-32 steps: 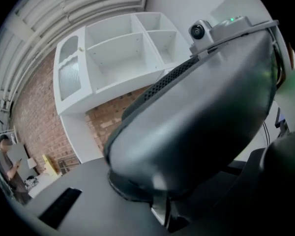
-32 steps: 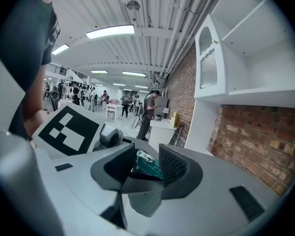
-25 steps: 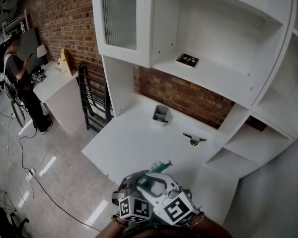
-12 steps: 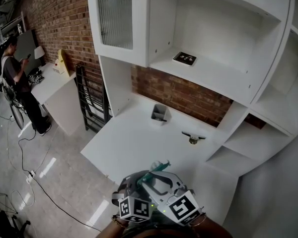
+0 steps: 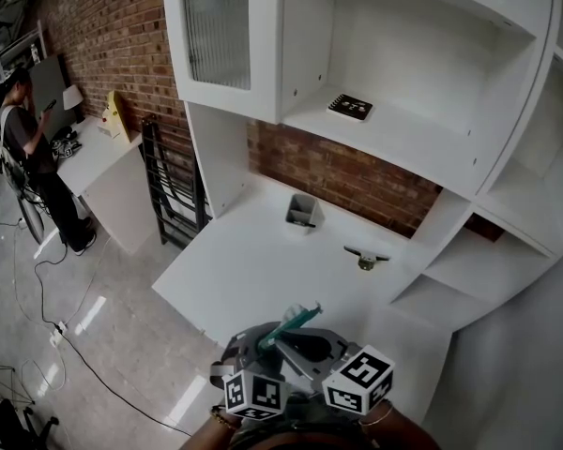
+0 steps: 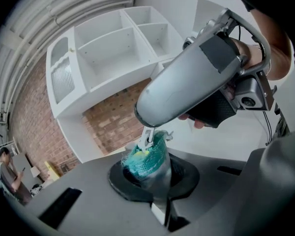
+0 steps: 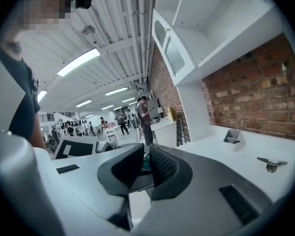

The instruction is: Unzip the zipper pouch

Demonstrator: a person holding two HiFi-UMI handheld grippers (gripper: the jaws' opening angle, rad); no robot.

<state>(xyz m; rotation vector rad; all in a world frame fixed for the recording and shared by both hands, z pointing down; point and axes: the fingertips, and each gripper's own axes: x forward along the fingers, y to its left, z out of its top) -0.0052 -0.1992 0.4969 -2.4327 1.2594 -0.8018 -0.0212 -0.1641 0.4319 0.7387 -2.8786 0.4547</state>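
The left tongs [image 6: 150, 170] are clamped tight on one end of the teal mesh zipper pouch [image 6: 146, 157], with no gap showing between their pads. The right tongs [image 7: 145, 163] have just been closing and now stand narrow. A sliver of teal shows between their ribbed pads, and in the left gripper view the metal zipper pull [image 6: 147, 137] hangs straight out of their tip, so they appear to be pinching it.

Both tongs hold the pouch in the air just above the near edge of the white counter [image 5: 253, 261], toward its near right corner, and nothing rests on the surface there. In the head view the pouch [image 5: 296, 319] sticks out past the tongs, with its long axis slanting away from the person toward the counter's far right.

The coming move turns on that axis. The pull sits at the top of the bunched end, directly above the left tongs' grip, and the right tongs come in over it from the right. The zipper line probably follows the long axis, though the crumpled mesh hides its course. The right hand is the one at the pull, so I judge that it should draw along the axis while the left hand anchors the fabric. The unzipping itself looks not yet begun.
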